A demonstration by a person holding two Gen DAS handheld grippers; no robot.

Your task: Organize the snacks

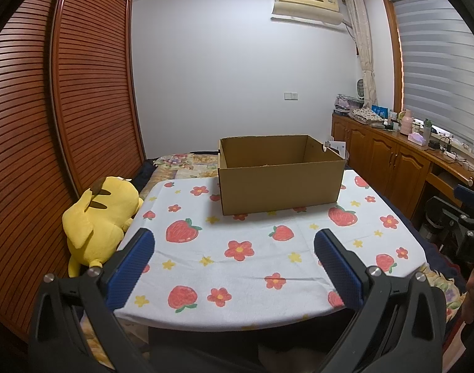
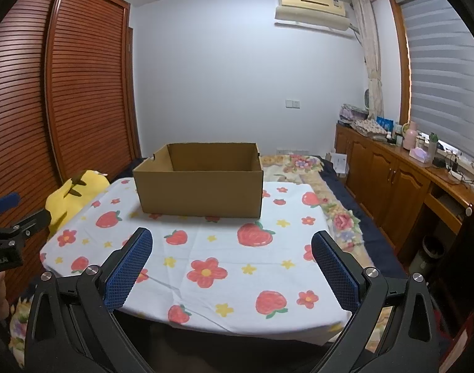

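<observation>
An open brown cardboard box [image 1: 280,183] stands at the far side of a table covered with a white strawberry-and-flower cloth [image 1: 252,258]; it also shows in the right wrist view [image 2: 199,189]. Its inside is mostly hidden by the near wall. No snacks show in either view. My left gripper [image 1: 234,245] is open and empty above the table's near edge. My right gripper [image 2: 232,244] is open and empty, also above the near edge, to the right of the left one. The right gripper's body shows at the left view's right edge [image 1: 467,223].
A yellow plush toy [image 1: 100,220] lies left of the table against a slatted wooden wardrobe [image 1: 66,108]. A bed with a floral quilt [image 2: 336,214] lies beneath and behind the table. Wooden cabinets [image 2: 392,180] with clutter run along the right wall.
</observation>
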